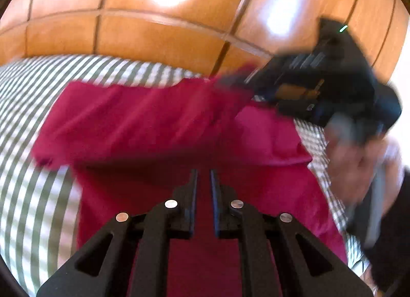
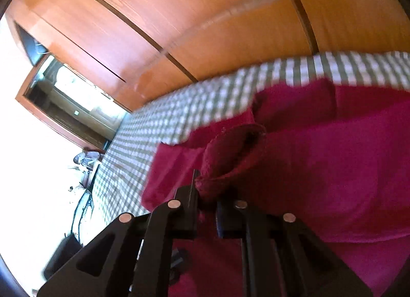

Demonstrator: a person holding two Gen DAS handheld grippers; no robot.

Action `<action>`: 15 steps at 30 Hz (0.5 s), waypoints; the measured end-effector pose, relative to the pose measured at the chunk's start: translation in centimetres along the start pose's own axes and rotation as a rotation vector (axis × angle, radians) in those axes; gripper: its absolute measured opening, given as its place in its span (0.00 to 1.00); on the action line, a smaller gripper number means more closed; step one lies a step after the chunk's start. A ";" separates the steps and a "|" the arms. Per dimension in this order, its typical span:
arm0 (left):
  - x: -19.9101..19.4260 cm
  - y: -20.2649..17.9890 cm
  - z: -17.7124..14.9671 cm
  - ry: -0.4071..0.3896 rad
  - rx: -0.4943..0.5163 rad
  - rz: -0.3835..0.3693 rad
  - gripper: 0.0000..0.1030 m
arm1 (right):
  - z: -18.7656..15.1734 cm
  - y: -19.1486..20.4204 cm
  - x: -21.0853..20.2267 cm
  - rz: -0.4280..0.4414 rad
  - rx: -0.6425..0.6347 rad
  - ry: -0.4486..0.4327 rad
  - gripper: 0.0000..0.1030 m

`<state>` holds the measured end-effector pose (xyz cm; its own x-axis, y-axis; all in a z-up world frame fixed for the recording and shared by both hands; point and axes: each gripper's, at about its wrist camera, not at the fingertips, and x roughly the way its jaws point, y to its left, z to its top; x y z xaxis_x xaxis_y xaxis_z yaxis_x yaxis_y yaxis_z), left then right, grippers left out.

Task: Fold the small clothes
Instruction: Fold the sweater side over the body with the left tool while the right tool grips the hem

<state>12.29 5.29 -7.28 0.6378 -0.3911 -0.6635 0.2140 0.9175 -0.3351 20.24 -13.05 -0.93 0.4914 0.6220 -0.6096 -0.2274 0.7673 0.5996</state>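
Observation:
A magenta-red garment (image 1: 159,122) lies spread on a bed with a green-and-white checked cover (image 1: 30,194). My left gripper (image 1: 204,172) hovers over the garment's near part, its fingers close together with a narrow gap and nothing seen between them. My right gripper (image 1: 238,81) reaches in from the right and lifts a sleeve or edge across the garment. In the right wrist view the right gripper (image 2: 206,184) is shut on a bunched fold of the garment (image 2: 230,153), the rest of the cloth (image 2: 333,169) lying below.
An orange wooden wardrobe (image 1: 159,33) stands behind the bed. In the right wrist view a doorway or mirror (image 2: 69,102) shows at left, with the bed edge (image 2: 110,174) and cables and dark items on the floor (image 2: 77,210).

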 end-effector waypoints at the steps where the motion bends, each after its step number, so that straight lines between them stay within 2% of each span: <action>1: -0.3 1.0 -0.8 0.008 -0.023 0.015 0.07 | 0.6 0.2 -1.0 0.010 -0.006 -0.018 0.09; 6: -0.5 5.6 -2.5 0.051 -0.178 0.091 0.07 | 2.1 -0.9 -5.1 0.000 -0.013 -0.087 0.09; 9: -0.5 8.2 -2.6 0.055 -0.299 0.077 0.07 | 1.8 -5.2 -7.3 -0.065 0.061 -0.116 0.09; 12: -0.3 9.0 -2.5 0.061 -0.334 0.083 0.07 | 0.8 -9.5 -8.1 -0.108 0.155 -0.110 0.09; 15: -0.3 8.6 -2.5 0.070 -0.327 0.103 0.07 | -0.8 -14.0 -8.5 -0.139 0.262 -0.105 0.18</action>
<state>12.11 13.13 -11.65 0.5887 -0.3121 -0.7457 -0.1041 0.8855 -0.4528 18.62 -28.97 -4.57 0.5895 0.4845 -0.6464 0.0653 0.7690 0.6359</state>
